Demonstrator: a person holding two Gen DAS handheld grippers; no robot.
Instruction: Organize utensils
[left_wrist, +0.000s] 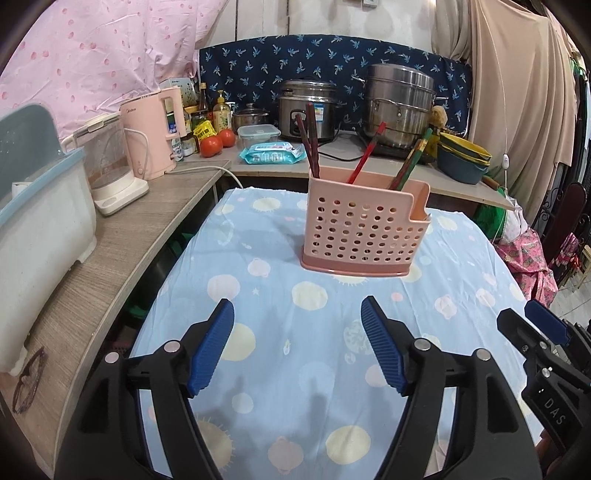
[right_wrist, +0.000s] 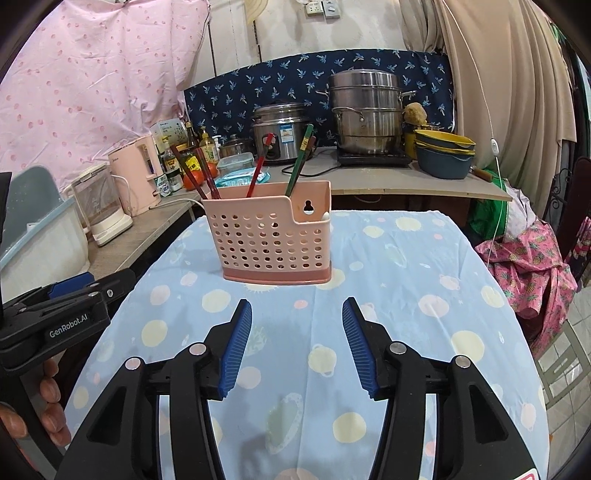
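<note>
A pink perforated utensil holder (left_wrist: 362, 232) stands upright on the blue patterned tablecloth (left_wrist: 295, 332); it also shows in the right wrist view (right_wrist: 275, 236). Dark brown chopsticks (left_wrist: 308, 142), red chopsticks (left_wrist: 365, 157) and green-red chopsticks (left_wrist: 412, 162) stand in it. In the right wrist view they are the brown chopsticks (right_wrist: 195, 173), red chopsticks (right_wrist: 260, 166) and green chopsticks (right_wrist: 299, 162). My left gripper (left_wrist: 297, 314) is open and empty, in front of the holder. My right gripper (right_wrist: 297, 314) is open and empty, also in front of it.
A wooden counter (left_wrist: 122, 240) at the left holds a white bin (left_wrist: 40, 221), a glass kettle (left_wrist: 110, 166) and a pink kettle (left_wrist: 155, 133). Behind stand a rice cooker (left_wrist: 306, 110), a steamer pot (left_wrist: 399, 107), stacked bowls (left_wrist: 463, 158) and tomatoes (left_wrist: 218, 142). Glasses (left_wrist: 29, 380) lie on the counter.
</note>
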